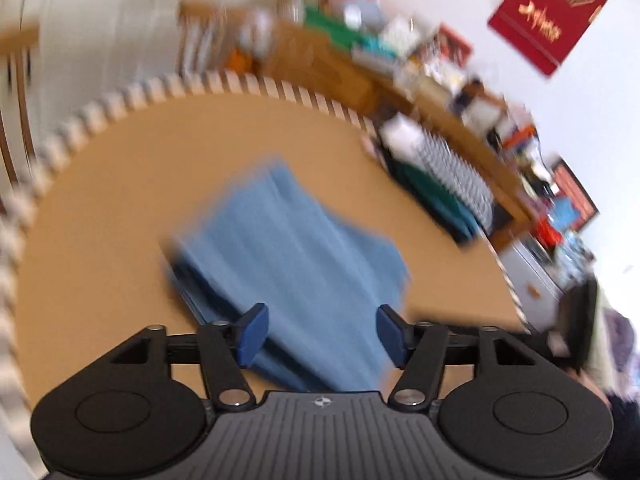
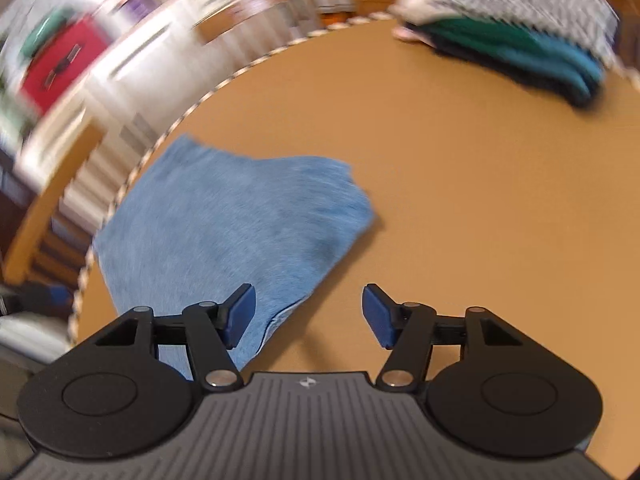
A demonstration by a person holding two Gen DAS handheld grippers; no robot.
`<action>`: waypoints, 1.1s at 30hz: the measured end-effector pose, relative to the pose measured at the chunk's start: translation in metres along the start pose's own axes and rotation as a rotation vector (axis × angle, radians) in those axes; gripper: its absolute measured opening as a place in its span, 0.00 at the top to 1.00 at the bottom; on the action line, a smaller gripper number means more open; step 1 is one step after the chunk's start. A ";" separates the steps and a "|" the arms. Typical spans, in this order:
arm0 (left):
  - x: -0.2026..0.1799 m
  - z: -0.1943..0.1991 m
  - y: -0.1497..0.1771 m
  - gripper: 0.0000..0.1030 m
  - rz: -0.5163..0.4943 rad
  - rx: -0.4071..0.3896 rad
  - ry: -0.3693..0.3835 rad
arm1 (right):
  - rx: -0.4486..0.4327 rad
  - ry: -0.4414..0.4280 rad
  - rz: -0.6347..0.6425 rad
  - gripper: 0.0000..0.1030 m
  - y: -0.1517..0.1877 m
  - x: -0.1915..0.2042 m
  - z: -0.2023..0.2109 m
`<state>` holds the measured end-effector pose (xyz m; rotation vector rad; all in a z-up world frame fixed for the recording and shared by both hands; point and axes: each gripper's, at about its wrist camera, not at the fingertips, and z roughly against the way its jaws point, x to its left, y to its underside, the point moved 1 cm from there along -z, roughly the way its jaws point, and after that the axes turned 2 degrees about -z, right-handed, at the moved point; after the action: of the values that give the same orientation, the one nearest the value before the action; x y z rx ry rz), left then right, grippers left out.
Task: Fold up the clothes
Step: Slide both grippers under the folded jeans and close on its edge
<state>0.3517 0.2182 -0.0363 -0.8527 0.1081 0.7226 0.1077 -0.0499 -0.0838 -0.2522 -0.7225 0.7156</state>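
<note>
our left gripper (image 1: 320,336) and right gripper (image 2: 308,316) are both open and empty, so next we grab the half-folded blue cloth (image 2: 224,232) to fold again.

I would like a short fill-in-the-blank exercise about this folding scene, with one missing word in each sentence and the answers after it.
1. The folded garment nearest both tools is ____ in colour.
2. The left tool has its jaws ____, with nothing pinched between them.
3. The stack of folded clothes at the far edge of the table has a ____ piece on top, black and white.
4. In the right wrist view, the right tool is ____ of any cloth.

Answers: blue; open; striped; empty
</note>
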 end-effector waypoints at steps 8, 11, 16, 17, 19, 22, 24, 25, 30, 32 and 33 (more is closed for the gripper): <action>0.087 -0.094 -0.084 0.40 -0.171 0.205 0.114 | -0.081 -0.040 -0.336 0.41 0.020 -0.015 -0.016; 0.103 -0.133 -0.094 0.41 -0.140 0.316 0.207 | -0.135 -0.065 -0.438 0.41 0.023 -0.017 -0.026; 0.122 -0.173 -0.091 0.31 -0.033 0.468 0.312 | -0.171 -0.136 -0.522 0.41 0.025 -0.018 -0.044; 0.127 -0.179 -0.089 0.28 -0.003 0.498 0.326 | -0.178 -0.146 -0.534 0.41 0.026 -0.017 -0.047; 0.138 -0.189 -0.087 0.28 0.050 0.553 0.364 | -0.188 -0.151 -0.551 0.40 0.025 -0.019 -0.051; 0.135 -0.193 -0.085 0.30 0.015 0.608 0.401 | -0.185 -0.182 -0.571 0.39 0.026 -0.024 -0.052; 0.130 -0.193 -0.080 0.30 -0.018 0.626 0.415 | -0.142 -0.259 -0.641 0.42 0.028 -0.032 -0.056; 0.130 -0.194 -0.075 0.30 0.003 0.652 0.437 | -0.123 -0.288 -0.686 0.47 0.031 -0.038 -0.058; 0.147 -0.181 -0.040 0.35 0.092 0.683 0.561 | -0.043 -0.335 -0.743 0.68 0.055 -0.055 -0.053; 0.154 -0.178 -0.028 0.37 0.153 0.670 0.592 | -0.041 -0.339 -0.730 0.62 0.063 -0.053 -0.047; 0.154 -0.176 -0.024 0.37 0.149 0.666 0.601 | -0.048 -0.336 -0.710 0.60 0.065 -0.051 -0.044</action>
<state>0.5169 0.1641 -0.1946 -0.3935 0.9076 0.4942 0.0780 -0.0352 -0.1713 0.0923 -1.0708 0.0583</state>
